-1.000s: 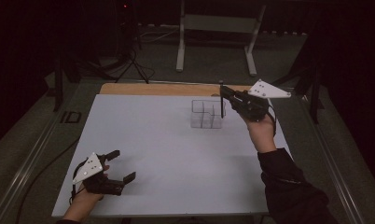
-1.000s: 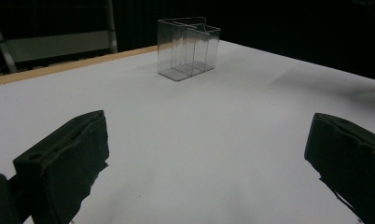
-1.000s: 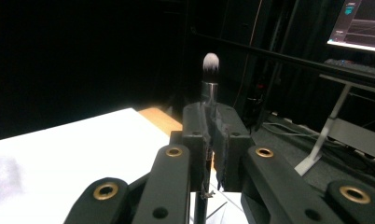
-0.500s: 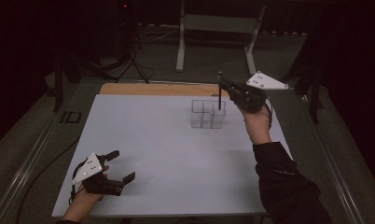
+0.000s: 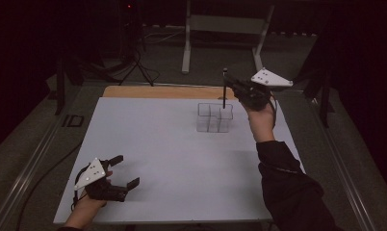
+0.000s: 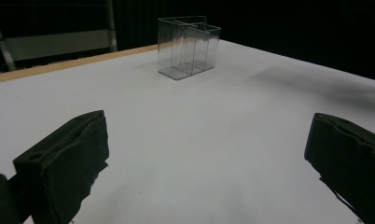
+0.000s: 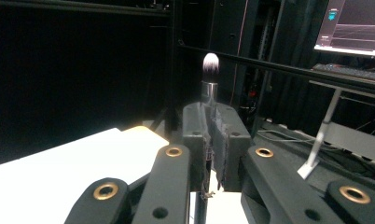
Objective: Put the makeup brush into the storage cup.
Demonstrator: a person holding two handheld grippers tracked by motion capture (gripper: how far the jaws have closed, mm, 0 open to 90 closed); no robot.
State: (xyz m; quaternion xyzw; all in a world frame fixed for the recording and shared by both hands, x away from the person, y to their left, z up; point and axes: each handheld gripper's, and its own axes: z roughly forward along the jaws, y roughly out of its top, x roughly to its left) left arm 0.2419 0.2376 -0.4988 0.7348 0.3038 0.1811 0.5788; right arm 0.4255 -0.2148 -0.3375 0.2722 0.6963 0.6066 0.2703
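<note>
Right tongs clamped on a makeup brush, held upright, bristles up, handle end just above the clear organizer. Left tongs wide open, holding nothing, resting on the table, well apart from the organizer.

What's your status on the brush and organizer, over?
Right gripper shut on makeup brush, upright above clear organizer. Left gripper open, resting on table. Nothing in the way.
</note>
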